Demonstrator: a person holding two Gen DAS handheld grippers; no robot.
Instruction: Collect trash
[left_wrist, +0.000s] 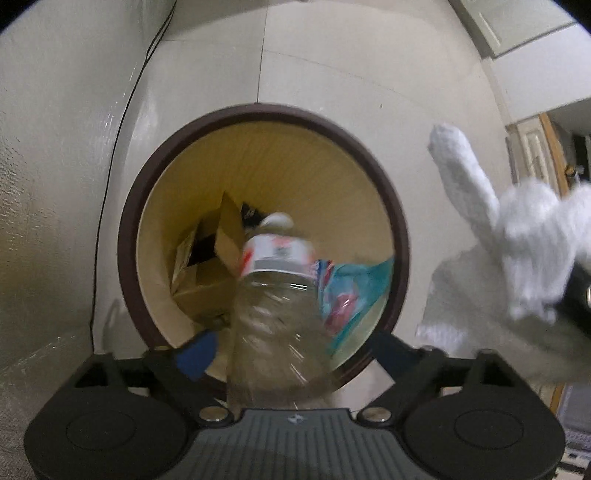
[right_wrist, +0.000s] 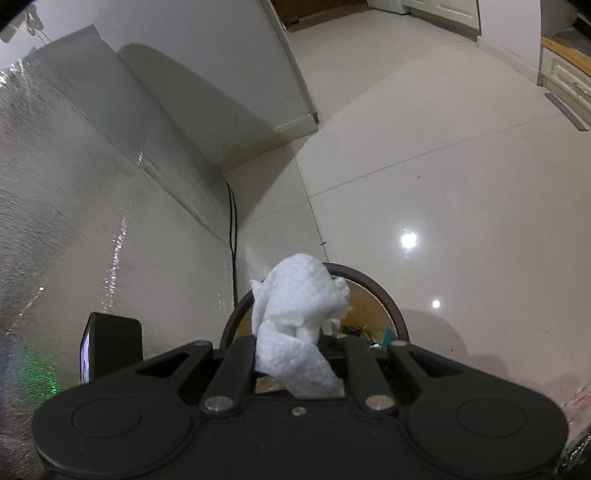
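Pointing steeply down over the bin (left_wrist: 127, 236), left tongs (left_wrist: 291, 354) apart around the bottle (left_wrist: 273, 314), right tongs (right_wrist: 295, 347) clamped on tissue (right_wrist: 299, 302).

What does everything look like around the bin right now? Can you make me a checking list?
Surface: glossy pale tiled floor, lamp reflections on it.
Job's things: round bin with brown rim; clear plastic bottle neck-down over its opening; crumpled white paper towel.
Clutter: inside the bin, a cardboard box and a teal wrapper.
Grippers: left gripper open, pads clear of the bottle; right gripper shut on the paper towel, above the bin's rim. White-gloved hand beside the bin.
Cables: black cable running down the wall.
Surroundings: shiny textured wall, white cabinets.
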